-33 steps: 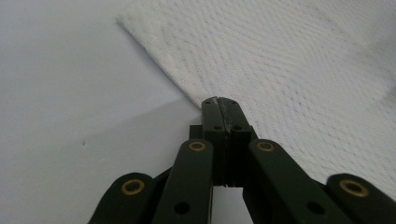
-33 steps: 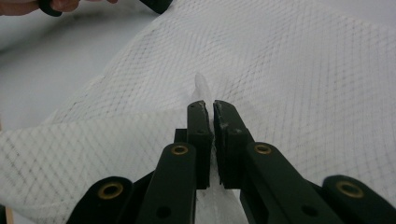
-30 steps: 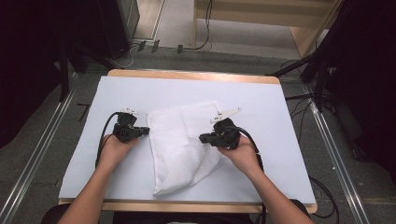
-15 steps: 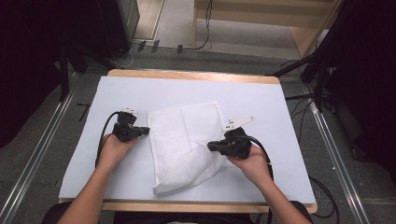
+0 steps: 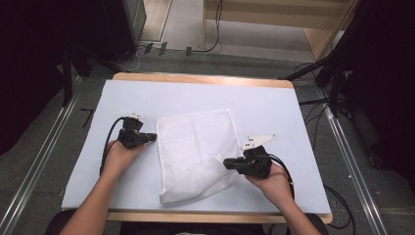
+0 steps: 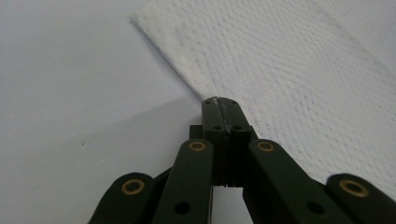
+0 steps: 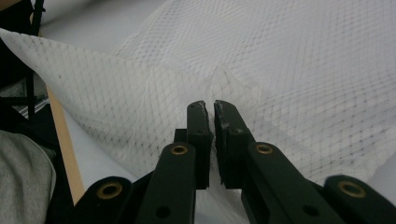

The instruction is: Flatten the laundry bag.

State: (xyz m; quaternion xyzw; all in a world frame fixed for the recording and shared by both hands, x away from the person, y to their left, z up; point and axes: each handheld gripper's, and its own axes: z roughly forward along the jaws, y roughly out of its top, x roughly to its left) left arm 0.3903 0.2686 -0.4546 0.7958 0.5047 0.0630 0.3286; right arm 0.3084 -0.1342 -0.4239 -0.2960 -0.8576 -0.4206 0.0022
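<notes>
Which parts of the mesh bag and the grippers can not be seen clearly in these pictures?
- Mesh bag, high view: its right lower edge lies under the right gripper.
- Bag's inside: whether anything is in it cannot be told; the mesh is too fine.
- Left gripper, its own view: whether mesh sits between the shut jaws is hidden by the jaws.
- Bag's far edge, right gripper view: cut off by the top edge.

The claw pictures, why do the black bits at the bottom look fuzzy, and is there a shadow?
In the left gripper view the left claw is so near the camera that its lower arms blur, and it throws a soft grey shadow on the white table cover. In the right gripper view the right claw blurs likewise, while the mesh bag behind stays fairly sharp. The high view is evenly lit.
</notes>
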